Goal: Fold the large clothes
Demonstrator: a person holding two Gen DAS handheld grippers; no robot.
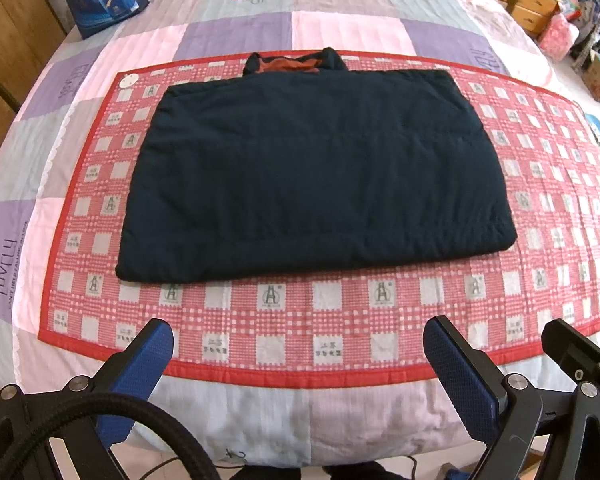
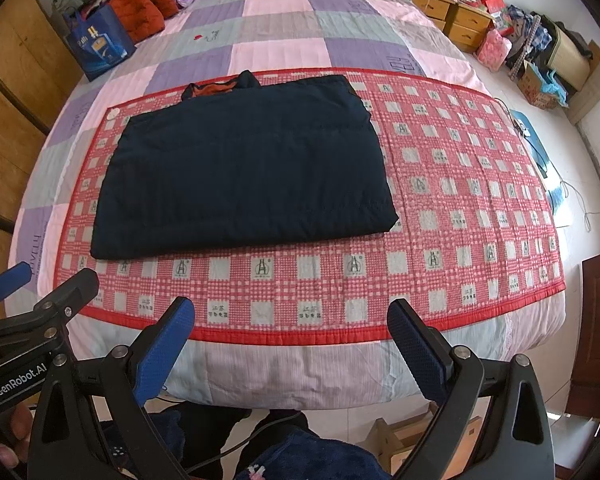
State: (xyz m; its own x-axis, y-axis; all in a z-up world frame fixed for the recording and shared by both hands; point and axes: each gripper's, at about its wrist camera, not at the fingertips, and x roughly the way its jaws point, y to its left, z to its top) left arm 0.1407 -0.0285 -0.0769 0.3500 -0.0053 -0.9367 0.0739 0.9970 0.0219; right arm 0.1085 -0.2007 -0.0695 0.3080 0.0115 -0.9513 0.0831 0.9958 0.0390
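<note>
A dark navy padded jacket (image 1: pixel 312 172) (image 2: pixel 244 176) lies folded into a flat rectangle on a red checked mat (image 1: pixel 340 320) (image 2: pixel 460 200), its orange-lined collar (image 1: pixel 296 63) (image 2: pixel 214 89) poking out at the far edge. My left gripper (image 1: pixel 296 344) hangs open over the bed's near edge, short of the jacket, nothing between its blue pads. My right gripper (image 2: pixel 292 320) is also open and empty, near the mat's front border; the jacket sits ahead and to its left. The left gripper (image 2: pixel 8 280) shows at the left edge of the right wrist view.
A pink, purple and grey patchwork quilt (image 2: pixel 280 24) covers the bed. A blue bag (image 2: pixel 96 44) and orange cushions (image 2: pixel 140 4) sit at the far left. Wooden drawers (image 2: pixel 456 20) and clutter stand at the far right. A person's legs (image 2: pixel 284 452) are below the bed's edge.
</note>
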